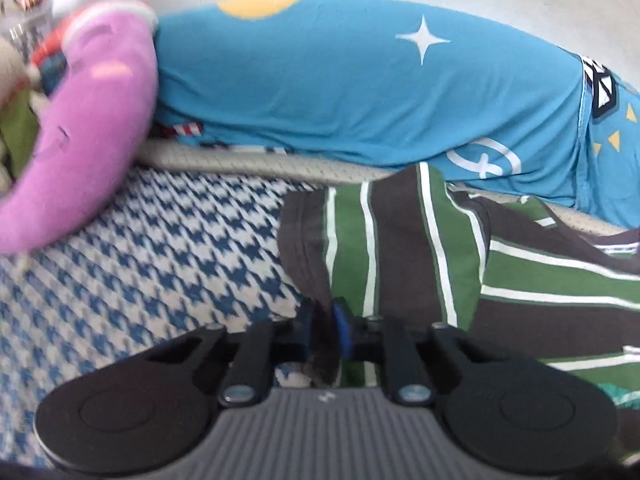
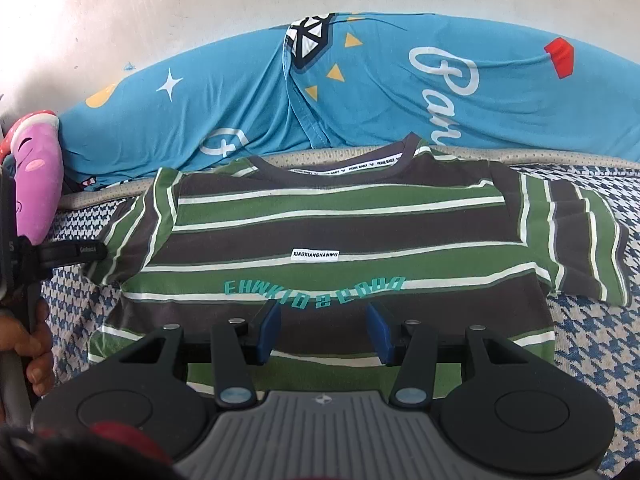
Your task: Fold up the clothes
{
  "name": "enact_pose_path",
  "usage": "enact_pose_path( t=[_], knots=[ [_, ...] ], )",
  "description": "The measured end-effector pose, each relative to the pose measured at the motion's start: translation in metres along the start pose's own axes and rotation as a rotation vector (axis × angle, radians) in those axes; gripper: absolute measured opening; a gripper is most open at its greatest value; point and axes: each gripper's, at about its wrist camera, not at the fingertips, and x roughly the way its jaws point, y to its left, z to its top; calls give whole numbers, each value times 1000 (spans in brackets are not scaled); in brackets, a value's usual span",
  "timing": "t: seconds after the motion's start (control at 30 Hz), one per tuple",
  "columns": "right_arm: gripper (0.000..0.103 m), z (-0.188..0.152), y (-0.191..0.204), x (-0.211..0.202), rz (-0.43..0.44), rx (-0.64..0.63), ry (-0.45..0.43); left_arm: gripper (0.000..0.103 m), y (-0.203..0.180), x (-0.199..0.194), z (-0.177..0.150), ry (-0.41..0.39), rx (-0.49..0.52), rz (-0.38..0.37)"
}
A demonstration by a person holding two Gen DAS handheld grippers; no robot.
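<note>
One soft knit T-shirt [image 2: 320,232], banded in green and dark brown with thin white lines, lies flat and front-up on a houndstooth blue-and-white woven cover [image 2: 592,344], its collar toward a long blue printed bolster [image 2: 400,92]. It has two short sleeves. The left gripper [image 1: 324,330] is clenched on the edge of the left sleeve [image 1: 316,248], dark cloth pinched between its blue pads. The right gripper [image 2: 325,333] hovers over the shirt's lower front, its two blue pads [image 2: 378,334] apart with nothing between them. One plump pink plush cushion [image 1: 80,140] curves at the left.
</note>
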Motion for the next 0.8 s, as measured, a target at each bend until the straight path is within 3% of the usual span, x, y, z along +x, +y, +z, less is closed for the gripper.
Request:
enact_pose_path(
  t=[0.17,0.37,0.53,0.8],
  knots=[
    [48,3,-4,-3,9,10,-10,6,2,-8,0,-4,36,107],
    [48,7,-8,-7,26,38,-31,7,33,2,-8,100,2,201],
    [48,9,-8,-4,34,44,-39,12,41,-9,-1,64,-37,165],
    [48,12,-3,4,48,38,-44,40,20,-20,9,10,-33,68]
  ],
)
